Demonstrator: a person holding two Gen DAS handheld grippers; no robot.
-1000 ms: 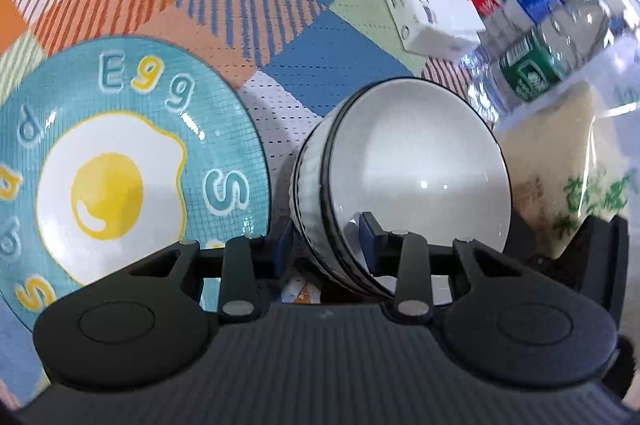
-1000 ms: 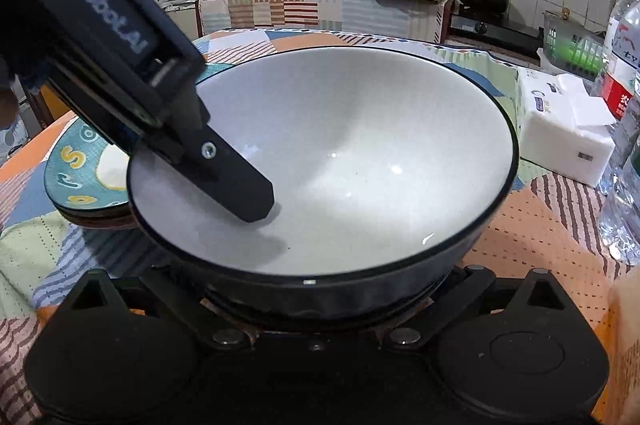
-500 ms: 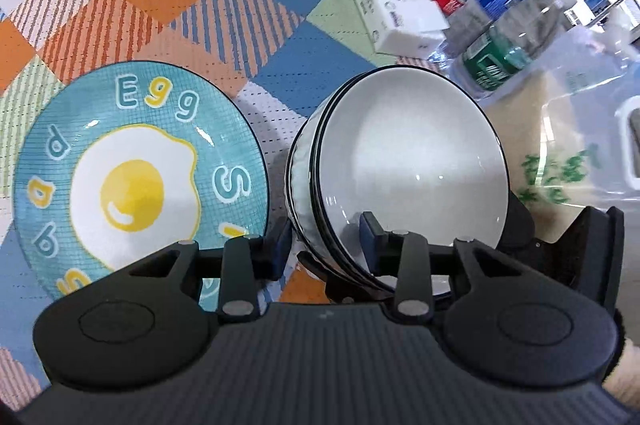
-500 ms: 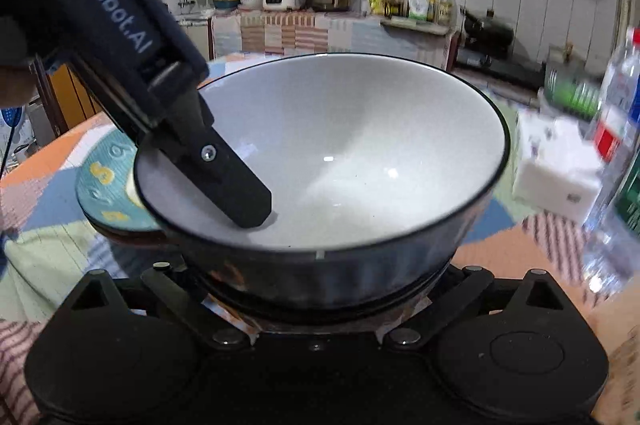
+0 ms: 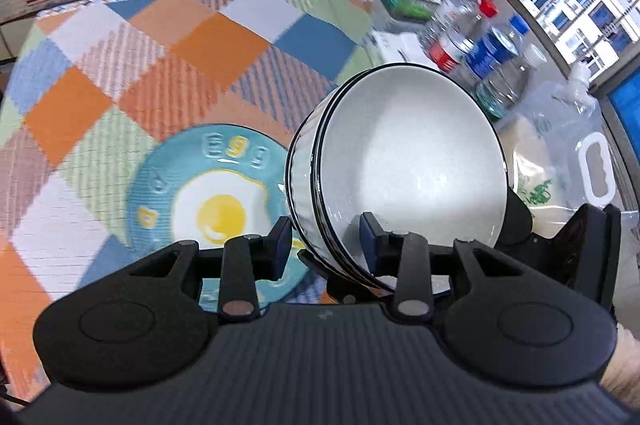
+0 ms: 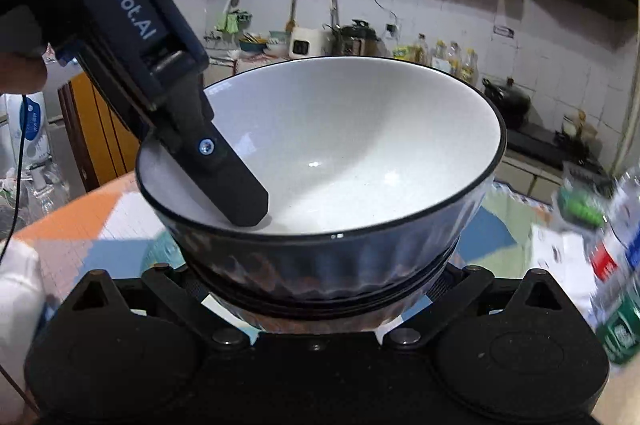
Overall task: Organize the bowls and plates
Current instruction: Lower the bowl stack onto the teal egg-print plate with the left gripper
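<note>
Your left gripper [image 5: 325, 243] is clamped across the rim of the nested stack of white, black-rimmed ceramic bowls [image 5: 400, 169], one finger inside the top bowl, the other against the ribbed outer wall. Over the last second you have lifted that stack: the round teal egg-print plate [image 5: 208, 193] that sat level beside it now lies well below and behind, and the checked tablecloth [image 5: 152, 73] has dropped away. The bowls are airborne and tilted, so I judge you are in the carry, with set-down yet to come. Your right gripper [image 6: 320, 321] sits under the stack's base; its fingers are hidden, so I cannot tell whether they grip. Farther off, plastic water bottles [image 5: 480, 45] crowd the surface's far right edge.
</note>
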